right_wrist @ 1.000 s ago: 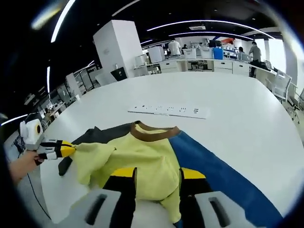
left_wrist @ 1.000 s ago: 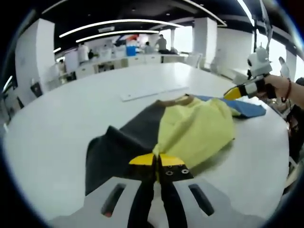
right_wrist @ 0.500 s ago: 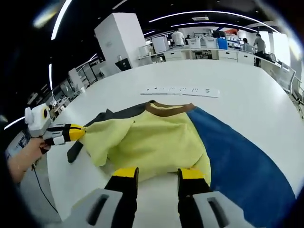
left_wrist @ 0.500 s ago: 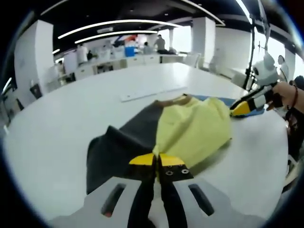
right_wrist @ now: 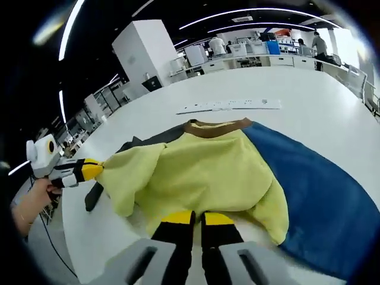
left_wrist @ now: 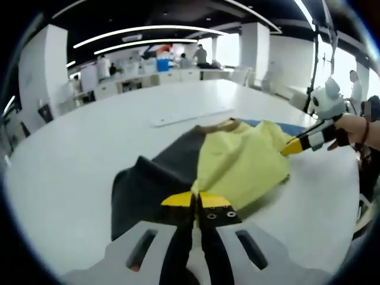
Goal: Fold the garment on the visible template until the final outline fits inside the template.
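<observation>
Two claws work a yellow, black and blue garment (right_wrist: 208, 172) spread on the white bench (left_wrist: 71, 166): left claw (left_wrist: 195, 200) clamps its near hem, right claw (right_wrist: 198, 218) closed, likely pinching cloth for a fold.

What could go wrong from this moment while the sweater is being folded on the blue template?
1. The left gripper pinches just the tip of the yellow sleeve; the thin hold may slip.
2. The sweater lies bunched, its dark part off the blue template, so the outline may not fit inside.
3. The right gripper, jaws together at the yellow hem, may drag the fabric.
</observation>
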The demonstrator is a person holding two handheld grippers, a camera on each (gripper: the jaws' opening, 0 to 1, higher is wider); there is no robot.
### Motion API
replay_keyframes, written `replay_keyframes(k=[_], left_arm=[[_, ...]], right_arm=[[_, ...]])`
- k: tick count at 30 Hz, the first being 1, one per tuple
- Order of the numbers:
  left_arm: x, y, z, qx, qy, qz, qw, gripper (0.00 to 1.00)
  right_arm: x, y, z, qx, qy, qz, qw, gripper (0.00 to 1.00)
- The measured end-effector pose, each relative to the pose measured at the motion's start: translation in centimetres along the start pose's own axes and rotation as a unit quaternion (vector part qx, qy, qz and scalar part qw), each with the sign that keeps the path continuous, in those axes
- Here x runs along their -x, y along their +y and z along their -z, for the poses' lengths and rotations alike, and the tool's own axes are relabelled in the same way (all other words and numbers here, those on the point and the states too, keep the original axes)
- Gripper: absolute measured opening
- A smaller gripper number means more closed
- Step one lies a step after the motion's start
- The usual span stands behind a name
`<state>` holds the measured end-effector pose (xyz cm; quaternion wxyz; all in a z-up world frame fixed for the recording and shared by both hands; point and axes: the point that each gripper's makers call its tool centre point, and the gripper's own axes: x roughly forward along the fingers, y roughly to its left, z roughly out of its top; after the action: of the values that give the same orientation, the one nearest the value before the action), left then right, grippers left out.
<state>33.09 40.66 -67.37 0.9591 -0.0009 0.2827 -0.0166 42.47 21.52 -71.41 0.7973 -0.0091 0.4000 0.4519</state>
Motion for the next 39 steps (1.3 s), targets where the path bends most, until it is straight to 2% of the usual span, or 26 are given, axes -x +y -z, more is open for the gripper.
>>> replay_keyframes(k=[8,15,19,30,39], left_arm=[[0.7,-0.2,-0.3,0.003,-0.007,0.003,1.0,0.0],[2.2,-0.7,-0.9,-0.003,-0.014,0.008,0.9999,0.0],[3.1,-1.1,-0.8,-0.009,-0.013,0.013,0.9998,0.0],[5.4,-2.6,0.8,-0.045,0.012,0.032,0.9984,0.0],[7.0,-3.2,2.2,-0.039,0.026,0.04,0.9981,0.0]], right_arm=[[1.7,0.3,0.0,0.006,-0.003,0.0,1.0,0.0],[5.3,0.1,-0.6,0.023,-0.009,0.015,0.9996,0.0],[7.4,0.1,-0.2,0.031,-0.005,0.021,0.9993,0.0],[10.3,0.9,1.6,0.049,0.007,0.023,0.9985,0.0],[11.6,1.4,3.3,0.049,0.023,0.02,0.9983,0.0]])
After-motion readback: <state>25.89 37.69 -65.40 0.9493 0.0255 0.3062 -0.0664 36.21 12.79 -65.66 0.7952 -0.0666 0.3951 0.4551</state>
